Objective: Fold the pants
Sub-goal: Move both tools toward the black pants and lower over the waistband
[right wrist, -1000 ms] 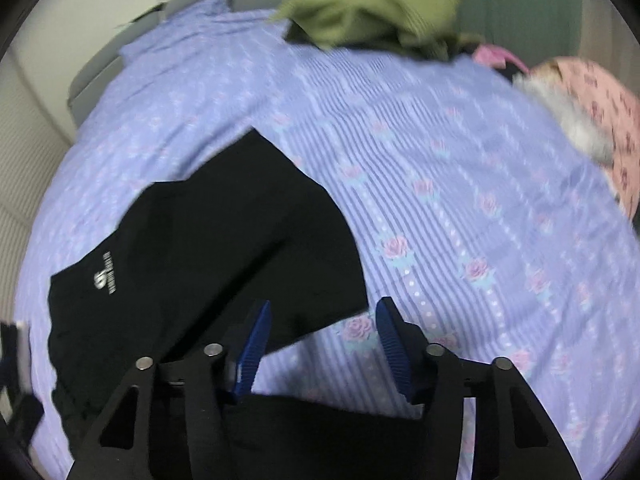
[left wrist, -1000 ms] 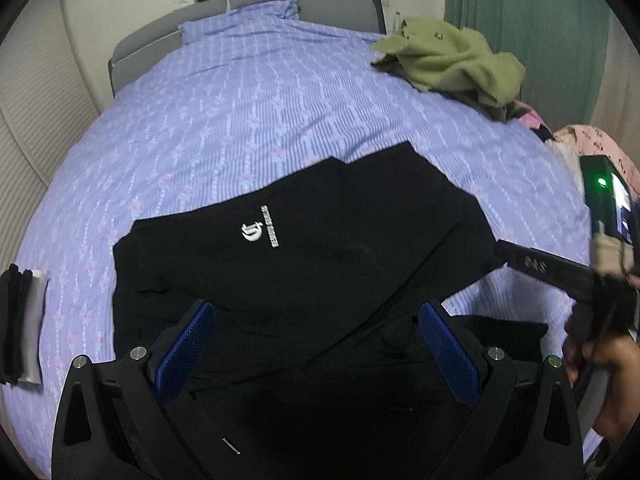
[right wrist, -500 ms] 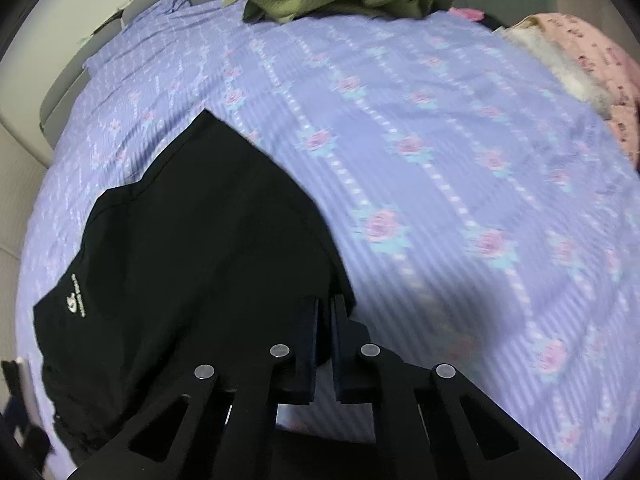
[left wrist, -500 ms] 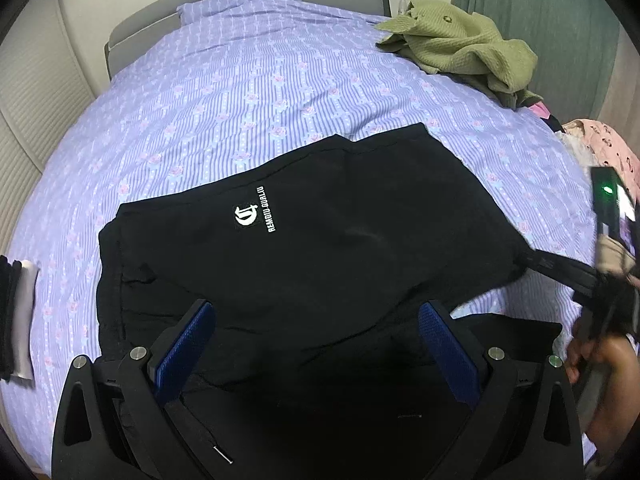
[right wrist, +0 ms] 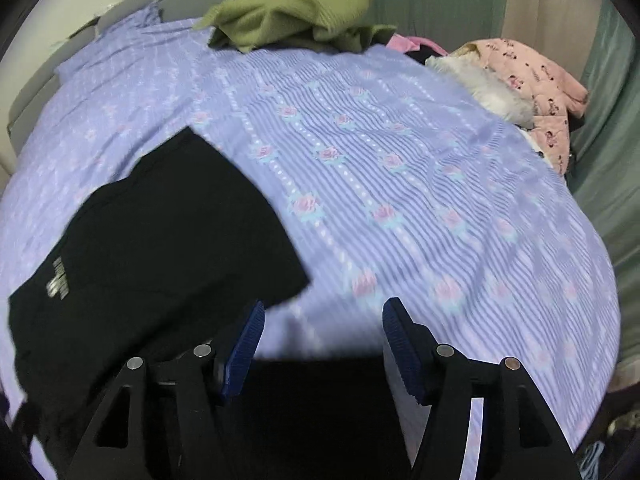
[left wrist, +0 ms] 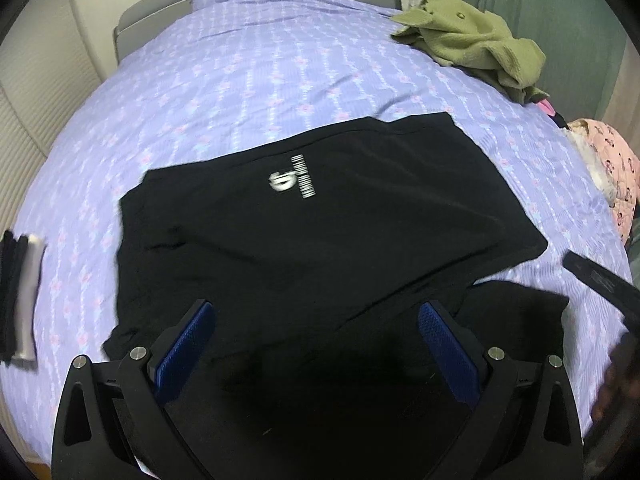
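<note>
On the bedspread [left wrist: 280, 92], lavender with stripes and pink roses, the black pants [left wrist: 320, 232] lie spread across its near half, a white logo [left wrist: 294, 179] facing up. By the bed's left edge, in the left wrist view, sits a small stack of folded dark and white cloth [left wrist: 20, 300], well apart from the pants. Over the near part of the pants hangs the left gripper [left wrist: 316, 344], its blue pads spread wide with black cloth below them and nothing pinched. Right of the pants' right corner, the right gripper [right wrist: 322, 344] hangs above bare bedspread; its jaws have just been opening and stand apart with no cloth between them, the pants' edge lying just left of the left pad. At the bed's far right corner lies a crumpled olive-green garment [right wrist: 296, 4]. Along the right edge rests a pink patterned garment [right wrist: 536, 76] with a white fluffy lining.
</note>
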A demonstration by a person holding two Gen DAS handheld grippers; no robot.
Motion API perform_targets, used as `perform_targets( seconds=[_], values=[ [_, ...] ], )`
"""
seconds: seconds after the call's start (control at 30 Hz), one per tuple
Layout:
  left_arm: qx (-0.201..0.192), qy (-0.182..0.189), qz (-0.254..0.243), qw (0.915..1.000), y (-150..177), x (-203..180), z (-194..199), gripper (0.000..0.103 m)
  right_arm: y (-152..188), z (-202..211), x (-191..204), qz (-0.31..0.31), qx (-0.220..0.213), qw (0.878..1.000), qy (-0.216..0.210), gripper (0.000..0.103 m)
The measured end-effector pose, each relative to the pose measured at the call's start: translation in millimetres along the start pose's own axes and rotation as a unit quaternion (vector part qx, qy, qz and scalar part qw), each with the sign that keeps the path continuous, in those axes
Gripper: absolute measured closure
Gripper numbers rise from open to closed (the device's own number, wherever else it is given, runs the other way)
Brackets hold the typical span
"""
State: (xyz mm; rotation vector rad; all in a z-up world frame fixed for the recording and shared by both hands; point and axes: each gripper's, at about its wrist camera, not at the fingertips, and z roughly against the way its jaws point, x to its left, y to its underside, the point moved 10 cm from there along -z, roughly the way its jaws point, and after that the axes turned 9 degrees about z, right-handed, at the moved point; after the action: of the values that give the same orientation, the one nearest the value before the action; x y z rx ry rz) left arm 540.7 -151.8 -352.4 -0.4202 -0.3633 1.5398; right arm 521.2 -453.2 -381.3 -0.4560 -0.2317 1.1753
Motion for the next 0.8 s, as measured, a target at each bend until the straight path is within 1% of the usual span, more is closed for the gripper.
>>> perform_targets(
  seconds=[0.1, 0.23, 0.3, 0.37, 0.47, 0.53, 0.6, 0.67, 0.8],
  values=[
    [0.000, -0.008, 0.018, 0.9998, 18.0, 38.1, 19.6, 0.000, 34.4, 38.6, 3.0, -0.002, 0.002, 1.000, -0.012, 0.041],
    [0.003, -0.026, 0.035, 0.9990, 46.9, 89.9, 49.1, 0.000, 90.1, 78.7, 11.4, -0.011, 0.030, 0.999, -0.032, 0.041],
    [0.002, -0.033, 0.036, 0.9988, 62.1, 111.6, 64.1, 0.000, 119.6, 100.4, 17.9, -0.011, 0.043, 0.998, -0.038, 0.041],
    [0.002, -0.041, 0.032, 0.9986, 80.1, 134.4, 80.6, 0.000, 141.9, 117.9, 21.5, -0.011, 0.051, 0.998, -0.036, 0.041],
    [0.008, -0.042, 0.029, 0.9987, 102.1, 156.3, 96.7, 0.000, 174.2, 140.7, 28.4, -0.032, 0.062, 0.997, -0.042, 0.041],
    [0.012, -0.040, 0.029, 0.9987, 116.9, 169.0, 103.6, 0.000, 193.5, 149.2, 33.4, -0.048, 0.073, 0.995, -0.049, 0.041],
    [0.025, -0.031, 0.040, 0.9984, 130.7, 179.4, 103.8, 0.000, 217.0, 153.2, 40.3, -0.063, 0.087, 0.993, -0.056, 0.041],
    [0.042, -0.015, 0.069, 0.9966, 143.6, 190.4, 97.7, 0.000, 235.9, 153.4, 44.7, -0.071, 0.096, 0.991, -0.058, 0.041],
    [0.064, 0.001, 0.118, 0.9909, 162.4, 206.6, 74.6, 0.000, 265.1, 142.6, 52.0, -0.094, 0.103, 0.988, -0.061, 0.041]
  ],
)
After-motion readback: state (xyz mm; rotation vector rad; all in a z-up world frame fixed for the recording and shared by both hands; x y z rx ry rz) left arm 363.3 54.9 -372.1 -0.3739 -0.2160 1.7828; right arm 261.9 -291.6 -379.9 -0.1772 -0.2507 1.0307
